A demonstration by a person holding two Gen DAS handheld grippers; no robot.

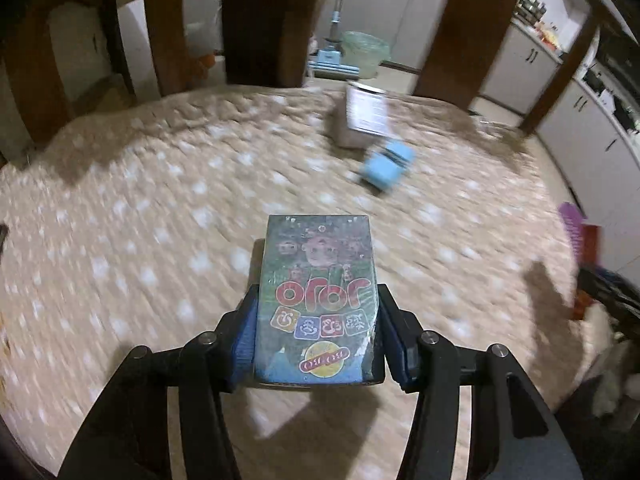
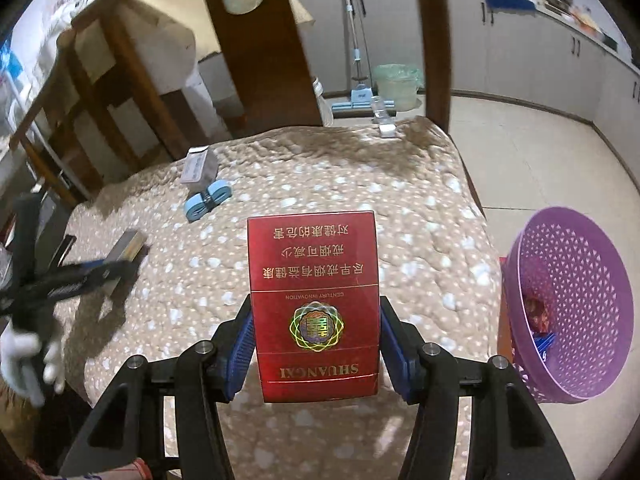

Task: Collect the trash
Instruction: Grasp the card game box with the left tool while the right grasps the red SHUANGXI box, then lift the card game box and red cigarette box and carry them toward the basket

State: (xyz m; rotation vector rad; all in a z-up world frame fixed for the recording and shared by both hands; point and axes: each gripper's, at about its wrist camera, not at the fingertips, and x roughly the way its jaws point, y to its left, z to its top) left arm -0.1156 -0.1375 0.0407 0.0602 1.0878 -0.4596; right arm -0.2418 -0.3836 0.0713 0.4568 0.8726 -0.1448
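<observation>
My left gripper (image 1: pixel 318 292) is shut on a green printed carton (image 1: pixel 318 264), its blue pads against both long sides, above the speckled beige table cover (image 1: pixel 140 220). My right gripper (image 2: pixel 316 304) is shut on a red cigarette pack (image 2: pixel 314 264) the same way. The right wrist view shows the left gripper (image 2: pixel 116 268) at the left, held by a white-gloved hand (image 2: pixel 24 356). A purple mesh basket (image 2: pixel 580 280) with some trash in it stands off the table's right edge. A small white box (image 2: pixel 198 168) and a light blue object (image 2: pixel 208 200) lie at the far left of the table.
Wooden chair backs (image 2: pixel 256 48) stand along the far side of the table. A small white item (image 2: pixel 387 130) sits at the far edge. On the tiled floor beyond are a mop (image 2: pixel 360 96) and a green-lined bin (image 2: pixel 396 84). Grey cabinets (image 2: pixel 540 52) line the wall.
</observation>
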